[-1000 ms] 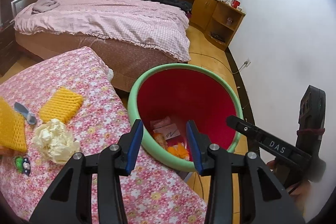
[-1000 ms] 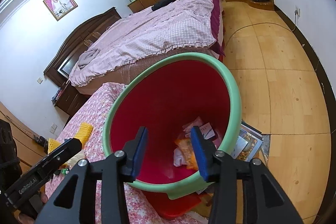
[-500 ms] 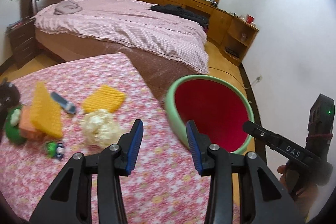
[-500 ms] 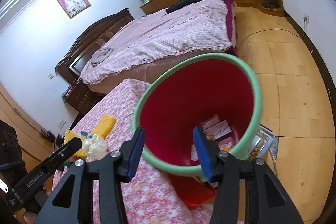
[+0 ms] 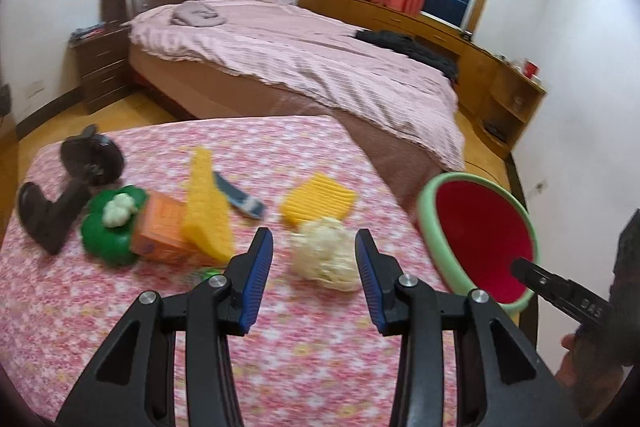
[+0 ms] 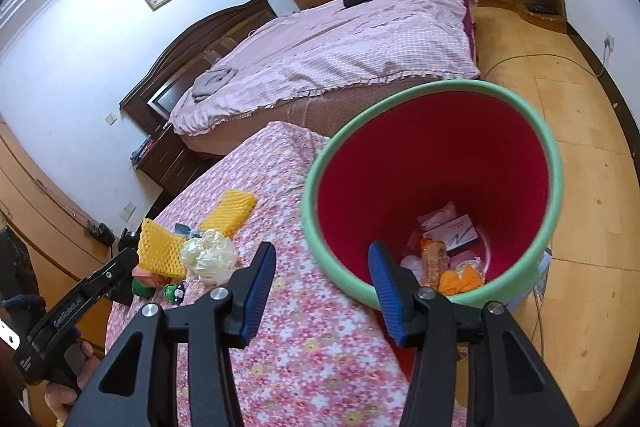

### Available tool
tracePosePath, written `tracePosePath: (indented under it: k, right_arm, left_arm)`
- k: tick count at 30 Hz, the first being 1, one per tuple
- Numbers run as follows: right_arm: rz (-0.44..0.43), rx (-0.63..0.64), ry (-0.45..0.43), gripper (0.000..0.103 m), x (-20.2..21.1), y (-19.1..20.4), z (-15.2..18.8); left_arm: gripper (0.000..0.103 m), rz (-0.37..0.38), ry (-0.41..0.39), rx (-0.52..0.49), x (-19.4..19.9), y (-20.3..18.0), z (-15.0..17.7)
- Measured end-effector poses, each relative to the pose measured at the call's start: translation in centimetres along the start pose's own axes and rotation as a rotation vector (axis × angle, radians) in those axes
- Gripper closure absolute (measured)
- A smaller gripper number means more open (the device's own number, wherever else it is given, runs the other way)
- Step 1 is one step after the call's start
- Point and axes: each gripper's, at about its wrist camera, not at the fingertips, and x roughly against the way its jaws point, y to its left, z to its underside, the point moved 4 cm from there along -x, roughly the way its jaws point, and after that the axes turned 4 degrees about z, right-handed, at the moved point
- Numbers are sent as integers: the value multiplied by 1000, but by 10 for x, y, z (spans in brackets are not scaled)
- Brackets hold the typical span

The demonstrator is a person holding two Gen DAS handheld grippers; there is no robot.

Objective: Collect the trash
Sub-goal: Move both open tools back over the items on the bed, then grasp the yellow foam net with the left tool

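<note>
A table with a pink floral cloth (image 5: 120,307) (image 6: 304,339) carries loose trash. A crumpled white wad (image 5: 326,253) (image 6: 208,257) lies just beyond my left gripper (image 5: 314,265), which is open and empty. Two yellow foam nets (image 5: 318,201) (image 5: 208,203) and an orange box (image 5: 160,231) lie farther back. The red bin with a green rim (image 5: 484,231) (image 6: 552,163) stands at the table's right edge and holds several wrappers (image 6: 448,259). My right gripper (image 6: 322,281) hovers open and empty over the table edge beside the bin.
A green round object (image 5: 110,227), a blue-grey wrapper (image 5: 240,199) and a dark tool (image 5: 68,183) also sit on the table. A small green toy (image 6: 174,291) lies near the wad. A large bed (image 5: 300,59) stands behind, wooden floor (image 6: 560,67) to the right.
My left gripper swung left from over the bin to the table, so the wad now sits just ahead of it. My right gripper drifted left toward the bin's near rim and opened slightly.
</note>
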Motion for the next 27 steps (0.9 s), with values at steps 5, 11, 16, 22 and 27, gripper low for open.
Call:
tracePosePath:
  k: [5,11,16,22,27]
  right_arm:
    - [-20,21,21,51,-16,14,-1]
    - [-28,43,50,51,-35,25,-1]
    - [-20,41,66,50,-43,27,4]
    - [-8,38,84,50,-48,26,8]
    - [-6,34,93,50,-48,30,10]
  left_arm:
    - [60,-84,-23,25,0,27,-5]
    - [60,-161,-28,31,-10,50,-8]
    - [60,-169,0,39,-27,59,-10]
    - [62,-153,31,39,-45,63,-5]
    - [79,-114,38,45,-56,63,-3]
